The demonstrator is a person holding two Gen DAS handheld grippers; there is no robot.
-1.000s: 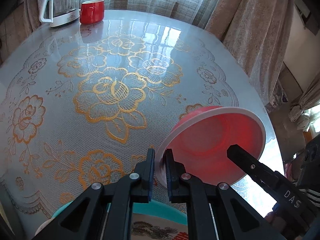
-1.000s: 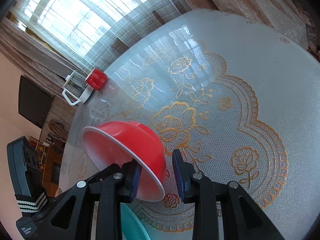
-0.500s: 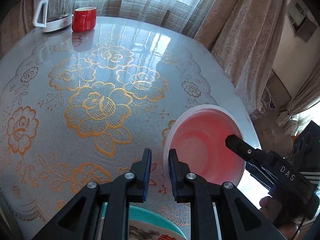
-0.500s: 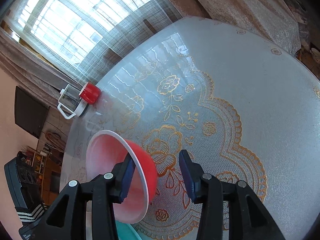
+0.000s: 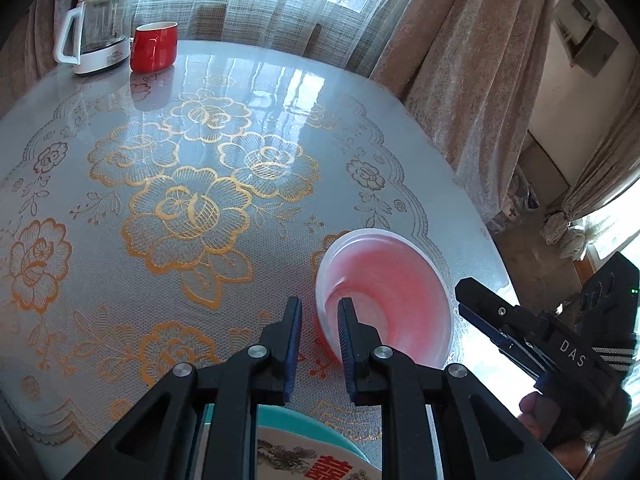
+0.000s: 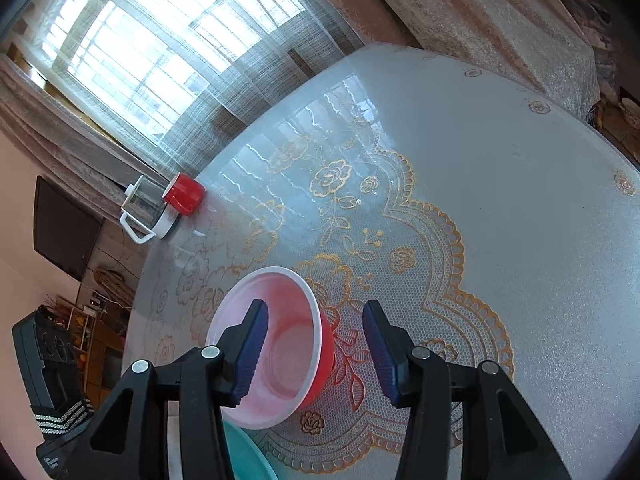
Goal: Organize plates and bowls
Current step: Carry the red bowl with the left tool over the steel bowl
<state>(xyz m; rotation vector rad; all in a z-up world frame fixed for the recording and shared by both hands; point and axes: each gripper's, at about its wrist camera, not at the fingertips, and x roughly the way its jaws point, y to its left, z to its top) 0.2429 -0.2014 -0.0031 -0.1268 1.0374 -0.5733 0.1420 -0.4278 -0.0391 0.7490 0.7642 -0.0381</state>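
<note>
A red bowl point(image 5: 384, 304) with a pale inside rests on the lace-patterned table point(image 5: 192, 208) near its right edge. My left gripper point(image 5: 320, 330) straddles the bowl's near-left rim, one finger outside and one inside, with a gap at the pads. My right gripper point(image 6: 316, 346) straddles the opposite rim of the bowl point(image 6: 280, 340); its jaws are opening and the pads stand clear of the wall. In the left wrist view one finger of the right gripper point(image 5: 480, 304) shows beside the bowl. A teal plate point(image 5: 320, 430) with a printed picture lies just below my left gripper.
A glass kettle point(image 5: 96, 32) and a red mug point(image 5: 154, 46) stand at the table's far left by the window. Curtains point(image 5: 460, 80) hang behind the right table edge. The teal plate's rim point(image 6: 244, 456) shows under the right gripper.
The bowl, held tilted above the table by both grippers, has come down onto the cloth. Both pairs of jaws have widened off its rim; the right pair more.
</note>
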